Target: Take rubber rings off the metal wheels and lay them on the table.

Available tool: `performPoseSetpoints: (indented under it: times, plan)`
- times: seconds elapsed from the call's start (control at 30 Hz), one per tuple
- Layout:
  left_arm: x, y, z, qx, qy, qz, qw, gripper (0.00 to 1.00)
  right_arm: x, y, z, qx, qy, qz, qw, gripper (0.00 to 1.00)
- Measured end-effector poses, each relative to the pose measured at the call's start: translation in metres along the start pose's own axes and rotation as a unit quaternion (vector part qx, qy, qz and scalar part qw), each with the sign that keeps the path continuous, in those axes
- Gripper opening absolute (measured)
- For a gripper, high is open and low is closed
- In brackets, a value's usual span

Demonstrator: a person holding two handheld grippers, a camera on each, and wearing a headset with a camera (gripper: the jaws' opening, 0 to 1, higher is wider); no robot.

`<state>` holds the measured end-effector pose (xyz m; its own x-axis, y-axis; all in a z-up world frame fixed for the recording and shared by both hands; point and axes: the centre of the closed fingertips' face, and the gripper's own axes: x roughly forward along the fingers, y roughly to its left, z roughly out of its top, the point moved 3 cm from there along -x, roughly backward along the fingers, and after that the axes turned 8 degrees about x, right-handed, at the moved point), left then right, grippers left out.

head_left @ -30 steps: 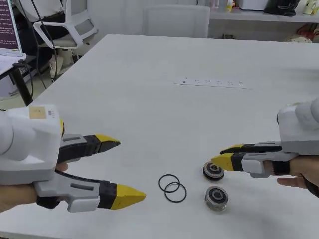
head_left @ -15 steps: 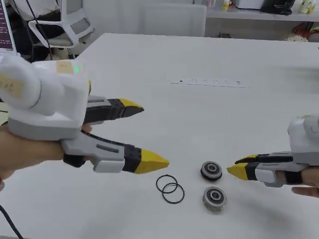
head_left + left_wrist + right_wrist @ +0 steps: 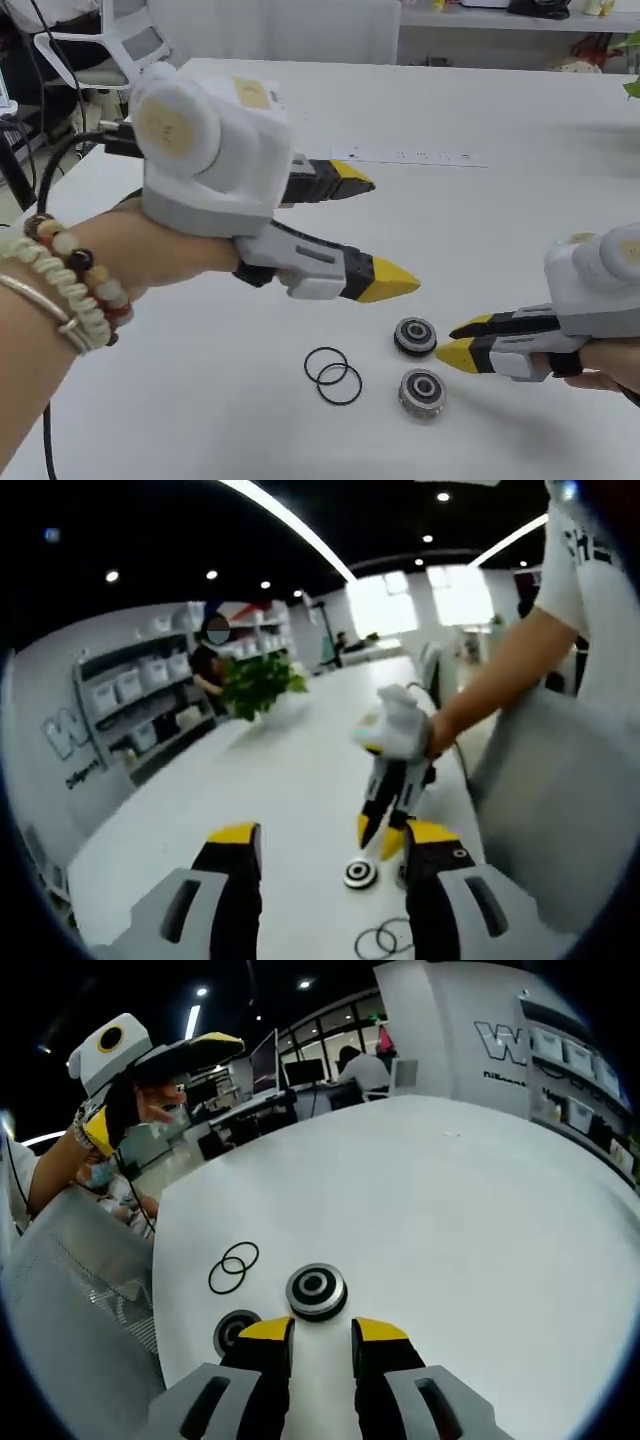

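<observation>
Two small metal wheels lie on the white table, one farther and one nearer. Two loose black rubber rings lie overlapped just left of them. My left gripper is held high above the table, open wide and holding nothing. My right gripper hovers low just right of the farther wheel, its jaws narrowly apart and holding nothing. The right gripper view has one wheel straight ahead of the jaws, the other wheel to the left, and the rings beyond. The left gripper view looks down on a wheel, the rings and the right gripper.
A flat white strip lies farther back on the table. Office chairs stand past the far left corner, and a black cable trails at the left edge. Shelves run along the back wall.
My left gripper has risen off the table's near left side and swung up and right, over the rings. The right gripper stays beside the wheels. Wheels and rings have not moved.
</observation>
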<state>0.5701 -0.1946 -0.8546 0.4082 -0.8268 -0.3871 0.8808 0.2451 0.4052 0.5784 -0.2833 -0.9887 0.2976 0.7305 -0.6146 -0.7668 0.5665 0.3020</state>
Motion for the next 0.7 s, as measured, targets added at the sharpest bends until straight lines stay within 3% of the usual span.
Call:
performPoseSetpoints:
  times: [0.2, 0.33, 0.43, 0.53, 0.6, 0.7]
  plan:
    - [0.036, -0.003, -0.007, -0.002, -0.006, -0.023, 0.9997, 0.5, 0.001, -0.001, 0.0, -0.001, 0.0, -0.001, 1.0, 0.21]
    - [0.055, -0.004, -0.026, -0.026, 0.012, -0.022, 0.9994, 0.47, 0.001, -0.001, 0.0, -0.002, -0.001, -0.001, 1.0, 0.21]
    - [0.063, -0.009, -0.039, -0.043, 0.013, -0.025, 0.9987, 0.44, 0.001, -0.002, 0.002, 0.0, -0.004, -0.002, 1.0, 0.21]
    - [0.07, -0.017, -0.058, -0.045, 0.039, -0.028, 0.9979, 0.39, 0.001, -0.003, 0.003, 0.003, -0.008, -0.002, 1.0, 0.21]
    - [0.071, -0.021, -0.066, -0.052, 0.044, -0.031, 0.9972, 0.37, 0.002, -0.004, 0.003, 0.003, -0.008, -0.002, 1.0, 0.21]
    - [0.073, -0.025, -0.078, -0.084, 0.038, -0.016, 0.9956, 0.32, 0.002, -0.004, 0.002, 0.003, -0.008, -0.002, 1.0, 0.21]
